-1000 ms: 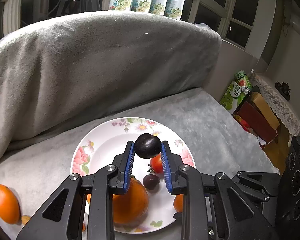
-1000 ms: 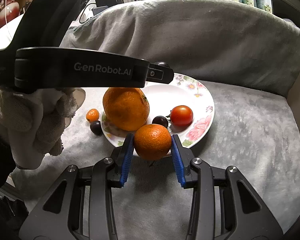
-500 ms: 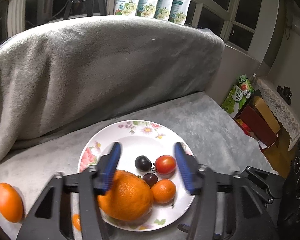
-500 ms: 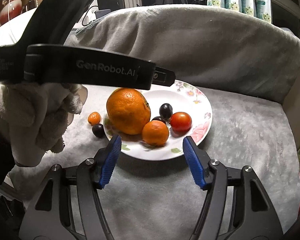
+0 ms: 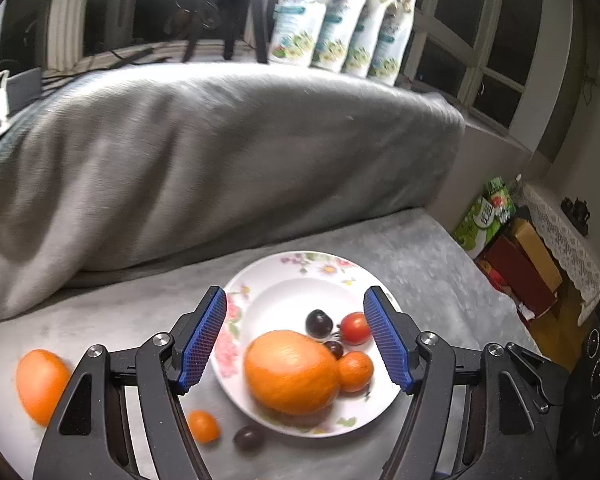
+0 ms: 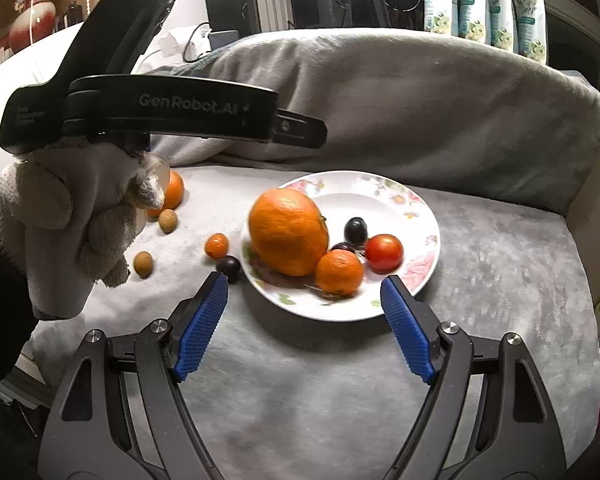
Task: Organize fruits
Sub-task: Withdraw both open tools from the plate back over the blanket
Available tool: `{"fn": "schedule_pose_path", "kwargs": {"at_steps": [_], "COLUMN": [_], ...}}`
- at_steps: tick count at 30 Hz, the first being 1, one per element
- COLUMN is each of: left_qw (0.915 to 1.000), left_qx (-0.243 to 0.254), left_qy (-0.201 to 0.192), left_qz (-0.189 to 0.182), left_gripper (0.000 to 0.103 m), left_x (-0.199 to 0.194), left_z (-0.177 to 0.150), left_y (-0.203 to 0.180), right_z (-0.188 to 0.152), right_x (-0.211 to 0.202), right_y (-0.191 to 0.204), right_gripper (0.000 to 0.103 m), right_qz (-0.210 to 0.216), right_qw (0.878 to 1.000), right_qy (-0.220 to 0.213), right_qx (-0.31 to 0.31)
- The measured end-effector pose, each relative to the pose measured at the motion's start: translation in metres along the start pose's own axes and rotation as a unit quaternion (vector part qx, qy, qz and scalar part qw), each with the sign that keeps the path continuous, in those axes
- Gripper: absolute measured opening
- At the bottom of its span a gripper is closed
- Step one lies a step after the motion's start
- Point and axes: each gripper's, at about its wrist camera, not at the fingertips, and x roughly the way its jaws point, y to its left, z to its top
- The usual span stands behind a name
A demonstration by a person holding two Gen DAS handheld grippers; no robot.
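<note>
A floral plate (image 5: pixel 292 264) (image 6: pixel 420 208) on the grey blanket holds a big orange (image 5: pixel 292 376) (image 6: pixel 288 236), a mandarin (image 5: pixel 354 371) (image 6: pixel 339 272), a tomato (image 5: pixel 354 328) (image 6: pixel 384 253), a dark plum (image 5: pixel 319 322) (image 6: pixel 355 230) and a smaller dark fruit (image 5: pixel 334 349). My left gripper (image 5: pixel 295 296) hangs above the plate. Its jaws are opening and hold nothing. My right gripper (image 6: pixel 304 282) is just short of the plate's near rim, jaws opening and empty.
Off the plate lie an orange (image 5: pixel 40 384) (image 6: pixel 174 190), a kumquat (image 5: pixel 203 426) (image 6: pixel 216 245), a dark grape (image 5: pixel 249 438) (image 6: pixel 229 267) and two brown longans (image 6: pixel 143 264). A gloved hand (image 6: pixel 72 216) holds the left gripper's body (image 6: pixel 160 112). Boxes (image 5: pixel 516 256) stand beyond the right edge.
The left gripper let go of the dark plum, which now lies on the plate. The right gripper released the mandarin onto the plate. Both opened wide and drew back and up.
</note>
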Motion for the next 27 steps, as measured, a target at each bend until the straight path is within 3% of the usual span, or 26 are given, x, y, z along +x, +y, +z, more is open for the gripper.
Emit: {"fn": "schedule_pose_path", "kwargs": {"at_steps": [15, 27], "left_qw": [0.9966, 0.9904], "left_qx": [-0.045, -0.082], "left_qy": [-0.050, -0.059], "left_qz": [0.047, 0.094], "left_gripper": [0.071, 0.071], "left_x": [-0.068, -0.102], "left_z": [-0.020, -0.058], "left_y": [0.070, 0.126], "right_z": [0.004, 0.008], "right_x": [0.002, 0.019], "right_y": [0.047, 0.076], "right_gripper": [0.081, 0.081], "right_qz": [0.040, 0.070], "right_qw": [0.999, 0.996], "right_qy": [0.002, 0.018], "right_qx": [-0.026, -0.043]}}
